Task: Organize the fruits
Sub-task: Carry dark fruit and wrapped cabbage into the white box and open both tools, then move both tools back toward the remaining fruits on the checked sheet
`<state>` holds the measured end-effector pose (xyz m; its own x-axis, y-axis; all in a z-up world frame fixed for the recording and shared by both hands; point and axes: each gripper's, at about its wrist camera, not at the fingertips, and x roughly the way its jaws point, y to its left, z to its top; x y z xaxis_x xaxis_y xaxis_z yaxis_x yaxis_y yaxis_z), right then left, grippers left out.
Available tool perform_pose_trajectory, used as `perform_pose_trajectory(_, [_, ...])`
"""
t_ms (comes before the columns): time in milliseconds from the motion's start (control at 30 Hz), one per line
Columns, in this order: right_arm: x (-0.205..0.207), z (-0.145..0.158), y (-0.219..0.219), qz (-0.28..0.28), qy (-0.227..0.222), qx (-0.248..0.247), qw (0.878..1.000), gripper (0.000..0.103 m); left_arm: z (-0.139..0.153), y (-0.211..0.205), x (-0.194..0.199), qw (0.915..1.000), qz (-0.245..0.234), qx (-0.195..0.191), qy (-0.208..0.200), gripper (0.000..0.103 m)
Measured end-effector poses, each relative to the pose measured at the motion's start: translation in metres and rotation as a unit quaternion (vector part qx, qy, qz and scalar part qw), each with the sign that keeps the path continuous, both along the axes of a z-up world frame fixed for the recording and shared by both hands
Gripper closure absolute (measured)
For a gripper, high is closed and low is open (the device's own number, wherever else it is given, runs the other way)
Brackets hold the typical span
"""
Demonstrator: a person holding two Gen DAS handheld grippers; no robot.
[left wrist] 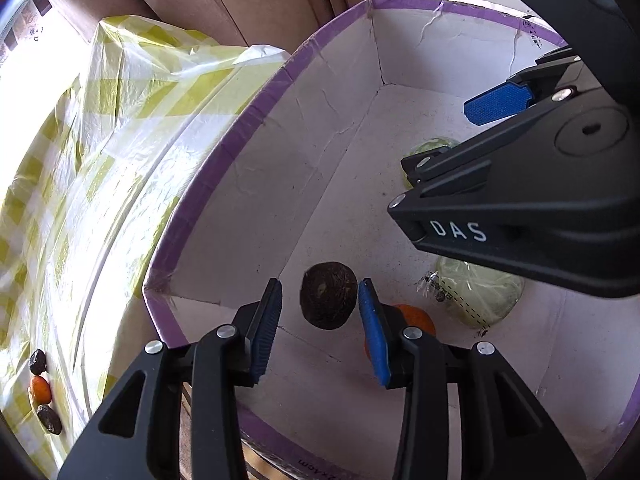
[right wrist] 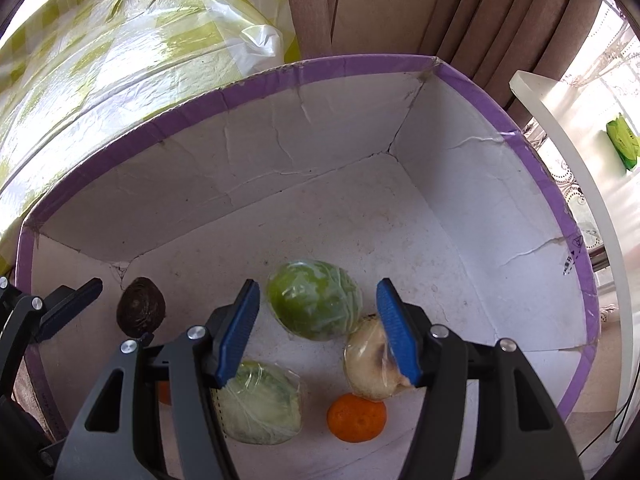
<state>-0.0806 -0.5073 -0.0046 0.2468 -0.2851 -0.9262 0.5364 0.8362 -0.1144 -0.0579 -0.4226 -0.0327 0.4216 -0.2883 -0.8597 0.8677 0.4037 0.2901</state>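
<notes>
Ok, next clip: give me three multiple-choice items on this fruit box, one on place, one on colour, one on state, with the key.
1. The darker green head lies: A on the checked cloth; B inside the box; C on the white shelf.
2. The box's rim is: A purple; B red; C black.
3. The green head is: A cut in half; B peeled; C wrapped in clear film.
Key: B, it rests on the box's white floor; A, a purple band runs round the top edge; C, glossy film creases over it.
</notes>
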Motion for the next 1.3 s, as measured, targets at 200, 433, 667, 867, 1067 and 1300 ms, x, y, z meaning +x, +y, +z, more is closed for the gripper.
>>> perform_pose_trajectory(200, [0.002, 0.000, 0.002, -0.001, 0.001, -0.001, 1.000, 0.039, -0.001, -0.004, 0.001, 1.0000, -0.004, -0.002, 0.000, 0.057])
perform_pose_trajectory(433, [0.004, 0.004, 0.000, 0.001, -0.010, -0.005, 1.000, 0.031, 0.002, 0.000, -0.004, 0.9997, -0.011, -0.018, 0.008, 0.049])
perform_pose_trajectory(667, [0.004, 0.014, 0.002, -0.003, -0.031, -0.016, 0.999, 0.030, 0.024, 0.020, -0.001, 0.9962, 0.006, -0.086, 0.006, 0.034])
perform_pose_trajectory(867, [0.003, 0.037, 0.011, 0.005, -0.082, -0.048, 0.995, 0.022, 0.052, 0.055, 0.013, 0.9830, 0.052, -0.175, 0.018, 0.032])
perform_pose_trajectory(1067, [-0.004, 0.058, 0.012, -0.006, -0.136, -0.036, 0.990, 0.022, 0.070, 0.087, 0.033, 0.9691, 0.105, -0.221, 0.033, 0.032])
perform_pose_trajectory(1300, [0.001, 0.075, 0.030, 0.014, -0.162, -0.034, 0.986, 0.022, 0.081, 0.132, 0.049, 0.9567, 0.150, -0.248, 0.029, 0.032])
